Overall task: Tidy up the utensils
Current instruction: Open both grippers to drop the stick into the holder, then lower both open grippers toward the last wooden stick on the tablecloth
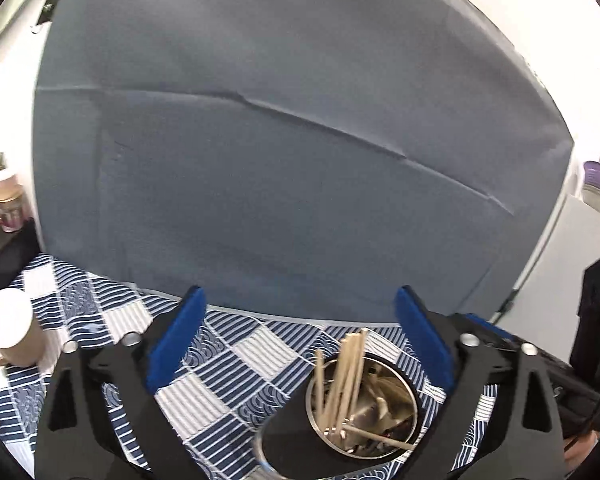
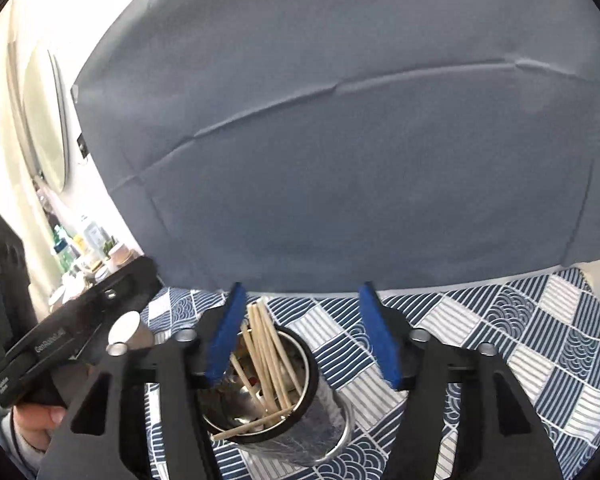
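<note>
Standing low between the wide-parted blue pads: metal holder (image 2: 284,396) bristling with wooden chopsticks (image 2: 266,344), blocking any straight advance there. Lying clear to the right: checked tablecloth (image 2: 540,340). Closing off the far edge: grey backdrop (image 1: 280,140); crowding the left: mug (image 1: 10,332).

A patterned tablecloth (image 2: 500,320) carries a metal holder (image 2: 300,420) and mug (image 1: 14,332).

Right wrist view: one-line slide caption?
Open right tool above a steel utensil holder of wooden chopsticks on a patterned tablecloth.
</note>
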